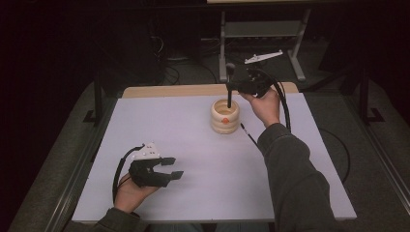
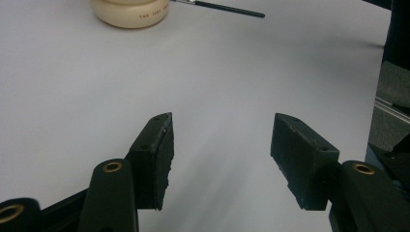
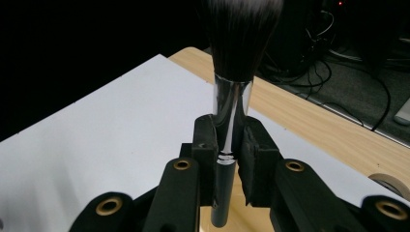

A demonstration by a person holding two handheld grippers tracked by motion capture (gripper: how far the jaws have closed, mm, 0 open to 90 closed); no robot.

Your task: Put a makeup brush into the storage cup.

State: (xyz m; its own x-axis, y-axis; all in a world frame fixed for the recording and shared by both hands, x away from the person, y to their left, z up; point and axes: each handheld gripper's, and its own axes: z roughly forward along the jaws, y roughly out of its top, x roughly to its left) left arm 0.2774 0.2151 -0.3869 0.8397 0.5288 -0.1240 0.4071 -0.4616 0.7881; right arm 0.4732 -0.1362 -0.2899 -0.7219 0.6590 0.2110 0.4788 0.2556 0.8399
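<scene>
**Brush upright over the holder, one slip from tipping it**

Right gripper point(image 1: 238, 86), near the far edge of the tabletop point(image 1: 159, 121) and right of its middle: clenched on the makeup brush point(image 1: 229, 87), jaws pinching the shiny ferrule and upper handle, as seen in the right gripper view point(image 3: 227, 140). Long axis of the brush close to vertical; bristles point(image 3: 239, 29) up, handle end down, apparently inside or just above the mouth of the cream ribbed holder point(image 1: 225, 116). Whether the tip touches the holder: cannot tell.

Left gripper point(image 1: 167, 170), close to the near-left corner: released, jaws spread wide over bare surface, grasping nothing.

Thin dark brush point(image 1: 249, 134) flat on the tabletop just right of the holder, running diagonally toward the near-right.

Likely risks, judged from this pose:
- Smooth metal ferrule between the pads; possible slide or swivel under a light squeeze, leaving the brush tilted.
- Handle catching the holder's rim on the way down; possible shove or tip of the holder, with nothing bracing it.
- Release while tilted; possible lean against the rim or topple out toward the far edge.
- Low sweep of the sleeve point(image 1: 290, 164); possible nudge to the thin brush.
</scene>
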